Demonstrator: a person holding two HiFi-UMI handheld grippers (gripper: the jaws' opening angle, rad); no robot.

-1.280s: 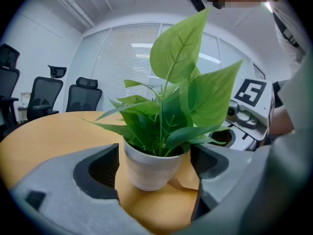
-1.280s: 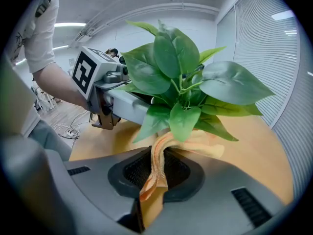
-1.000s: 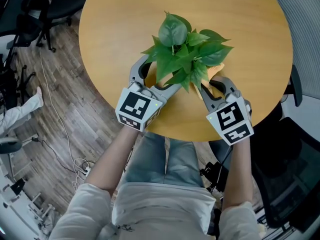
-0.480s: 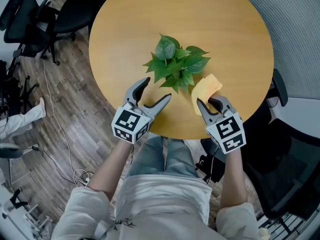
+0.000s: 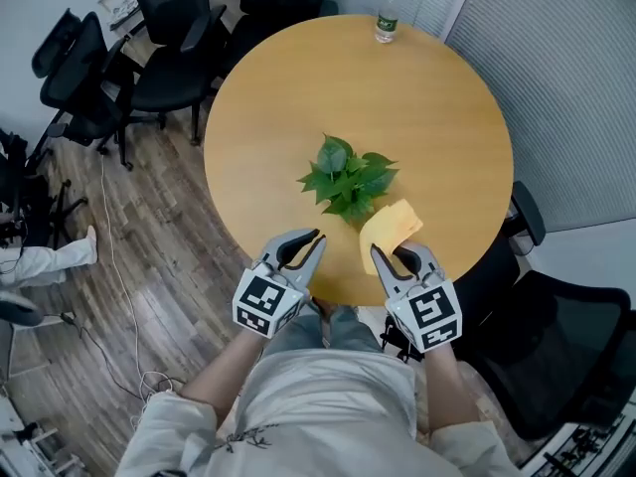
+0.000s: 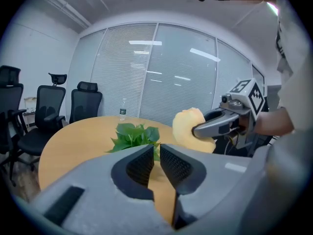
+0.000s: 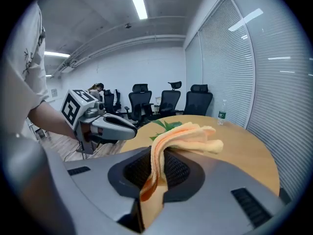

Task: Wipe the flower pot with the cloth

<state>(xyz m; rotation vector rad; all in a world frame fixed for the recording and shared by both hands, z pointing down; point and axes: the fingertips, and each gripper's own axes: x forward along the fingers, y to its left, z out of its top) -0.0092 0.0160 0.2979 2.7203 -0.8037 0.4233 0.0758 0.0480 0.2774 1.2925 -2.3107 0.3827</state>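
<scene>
A leafy green plant (image 5: 348, 180) stands mid-table; its leaves hide the flower pot from above. My right gripper (image 5: 393, 256) is shut on a folded yellow cloth (image 5: 389, 227), held above the table's near edge to the right of the plant. In the right gripper view the cloth (image 7: 182, 133) hangs out from between the jaws. My left gripper (image 5: 314, 238) hovers near the table's front edge, left of the cloth. Its jaws have just been closing and nothing is between them. In the left gripper view only a thin gap shows between the pads (image 6: 141, 164), with the plant (image 6: 134, 134) beyond.
The round wooden table (image 5: 268, 117) carries a water bottle (image 5: 388, 26) at its far edge. Black office chairs (image 5: 149, 58) stand at the far left on the wood floor. Window blinds run along the right. Another dark chair (image 5: 556, 346) sits at my right.
Both grippers drew back from the plant toward the table's near edge and rose. The left jaws went from wide open to nearly together. The cloth travelled with the right gripper.
</scene>
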